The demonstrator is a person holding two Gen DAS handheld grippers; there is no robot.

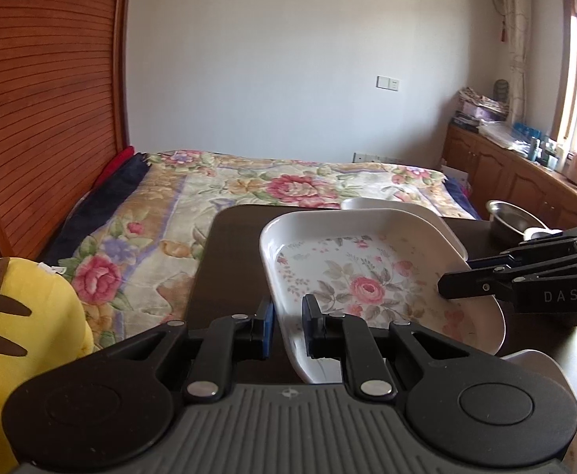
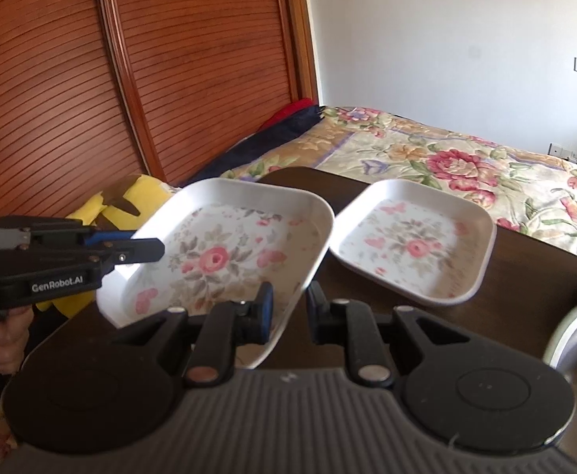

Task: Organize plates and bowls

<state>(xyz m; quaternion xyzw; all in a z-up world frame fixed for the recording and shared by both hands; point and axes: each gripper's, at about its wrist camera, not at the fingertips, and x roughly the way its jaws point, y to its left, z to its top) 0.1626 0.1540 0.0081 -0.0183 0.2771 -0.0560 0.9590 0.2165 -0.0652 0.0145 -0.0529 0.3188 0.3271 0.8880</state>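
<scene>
Left gripper (image 1: 288, 326) pinching near-left rim of lifted floral plate (image 1: 367, 276); right gripper (image 2: 288, 310) pinching opposite rim, both clamped on plate, sharing load. Plate hanging tilted above dark table (image 2: 525, 276), left side higher in right wrist view. Second floral plate (image 2: 414, 245) lying flat just beyond, to right. Steel bowl (image 1: 509, 217) sitting at far right table edge. Judgement: stacking step; keeping both grips level, moving together, centring lifted plate over flat one before lowering, avoiding rim clash.
</scene>
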